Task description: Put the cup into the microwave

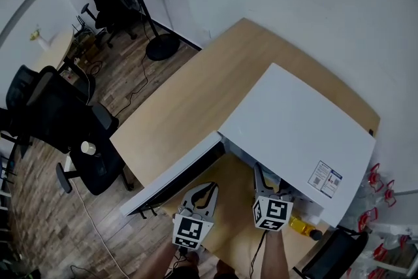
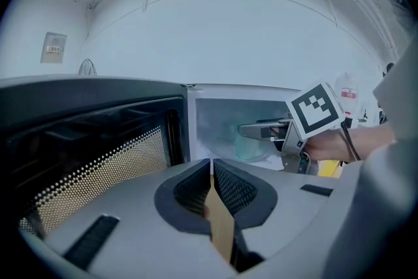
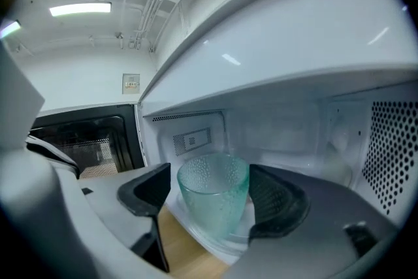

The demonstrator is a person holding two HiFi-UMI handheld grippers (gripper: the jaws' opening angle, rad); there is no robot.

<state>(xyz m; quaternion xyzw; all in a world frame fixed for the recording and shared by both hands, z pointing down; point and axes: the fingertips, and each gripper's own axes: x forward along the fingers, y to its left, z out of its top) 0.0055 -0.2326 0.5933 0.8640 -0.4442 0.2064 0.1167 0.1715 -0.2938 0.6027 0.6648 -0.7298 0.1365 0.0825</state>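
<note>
The right gripper (image 3: 210,183) has its jaws spread about a cup's width and closed against both sides of the one green-tinted glass cup (image 3: 210,206). It holds the cup upright just inside the mouth of the single white microwave (image 1: 294,121), over the front rim of the glass plate (image 3: 243,235). The left gripper (image 2: 211,166) has its jaws all but together, with nothing between them, beside the swung-open door (image 1: 176,176). Both are over the one wooden table (image 1: 196,95).
</note>
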